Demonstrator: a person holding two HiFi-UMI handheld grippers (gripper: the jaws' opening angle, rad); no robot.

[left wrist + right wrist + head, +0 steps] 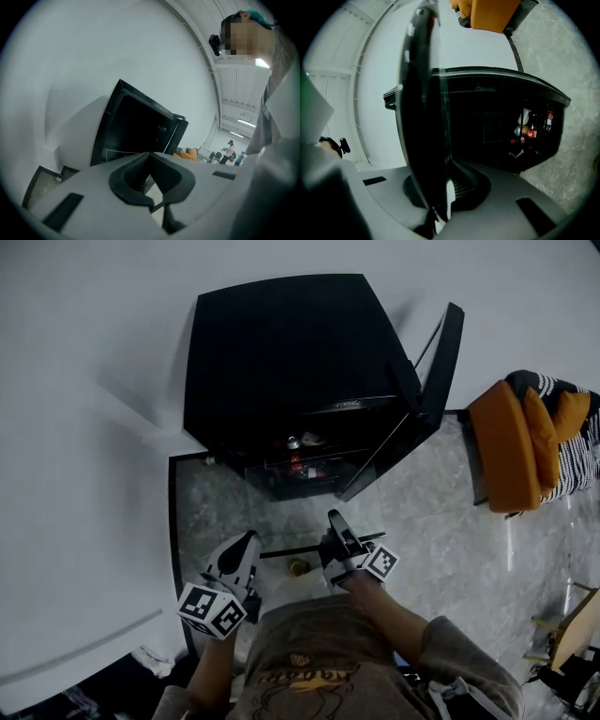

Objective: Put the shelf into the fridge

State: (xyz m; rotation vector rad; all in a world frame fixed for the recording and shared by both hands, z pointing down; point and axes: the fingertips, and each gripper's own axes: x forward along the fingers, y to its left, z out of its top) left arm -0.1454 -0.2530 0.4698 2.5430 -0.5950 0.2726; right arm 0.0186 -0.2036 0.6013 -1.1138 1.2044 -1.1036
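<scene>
The black fridge [281,352] stands against the white wall with its door [441,352] swung open to the right. Cans and bottles [298,463] sit low inside it. The shelf [291,551], a dark-framed glass pane seen edge-on, hangs in front of the fridge above the floor. My right gripper [336,521] is shut on the shelf; in the right gripper view the shelf [417,117] rises from the right gripper [445,187] across the fridge [497,122]. My left gripper [246,549] is beside the shelf's left end. In its own view the left gripper [152,173] is shut, with nothing seen between its jaws.
An orange chair [511,446] with a striped cloth stands right of the open door. A small yellowish object [298,567] lies on the marble floor [422,512] under the shelf. White wall runs along the left. People [230,149] stand far off in the hall.
</scene>
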